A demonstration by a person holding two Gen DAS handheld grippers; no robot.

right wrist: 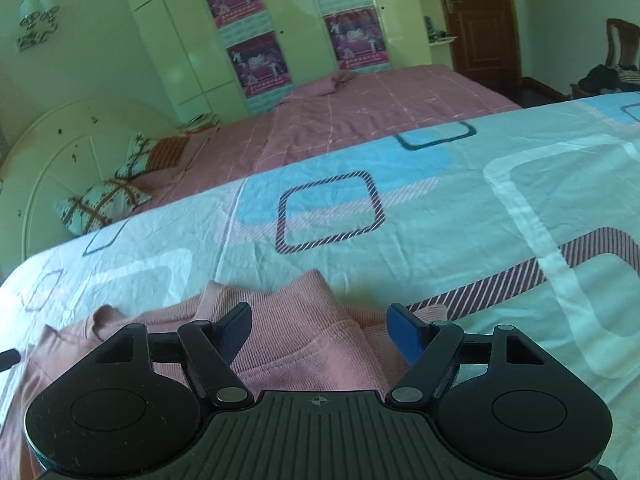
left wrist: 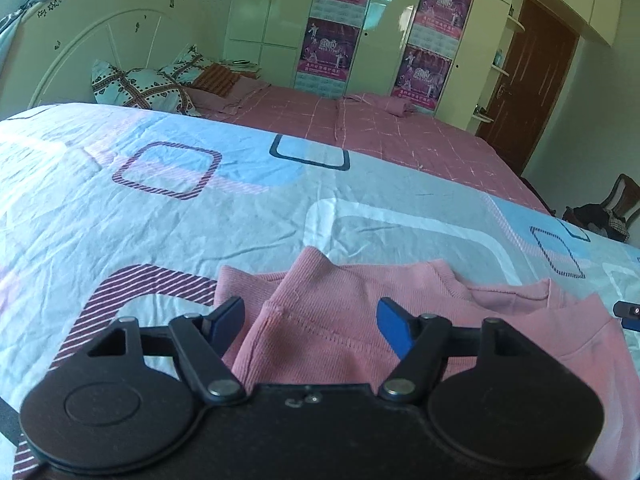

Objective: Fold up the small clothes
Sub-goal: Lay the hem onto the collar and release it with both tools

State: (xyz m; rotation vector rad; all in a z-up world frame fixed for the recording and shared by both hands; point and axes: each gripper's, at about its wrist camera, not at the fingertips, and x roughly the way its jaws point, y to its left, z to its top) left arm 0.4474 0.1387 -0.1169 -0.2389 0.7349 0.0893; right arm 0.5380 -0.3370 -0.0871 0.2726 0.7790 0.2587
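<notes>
A small pink ribbed garment [left wrist: 344, 312] lies partly folded on the patterned bed sheet [left wrist: 200, 208]. My left gripper [left wrist: 312, 320] is open, its blue pads on either side of a raised fold of the pink cloth, not closed on it. In the right wrist view the same pink garment [right wrist: 304, 340] lies under my right gripper [right wrist: 318, 328], which is open with a fold of cloth between its spread fingers. The tip of the right gripper shows at the right edge of the left wrist view [left wrist: 628, 312].
A second bed with a pink checked cover [left wrist: 400, 136] stands beyond. Pillows [left wrist: 140, 88] lie by the white headboard [left wrist: 92, 40]. Pale wardrobes with posters [left wrist: 332, 24], a brown door [left wrist: 532, 80] and a chair with clothes [left wrist: 608, 216] are at the back right.
</notes>
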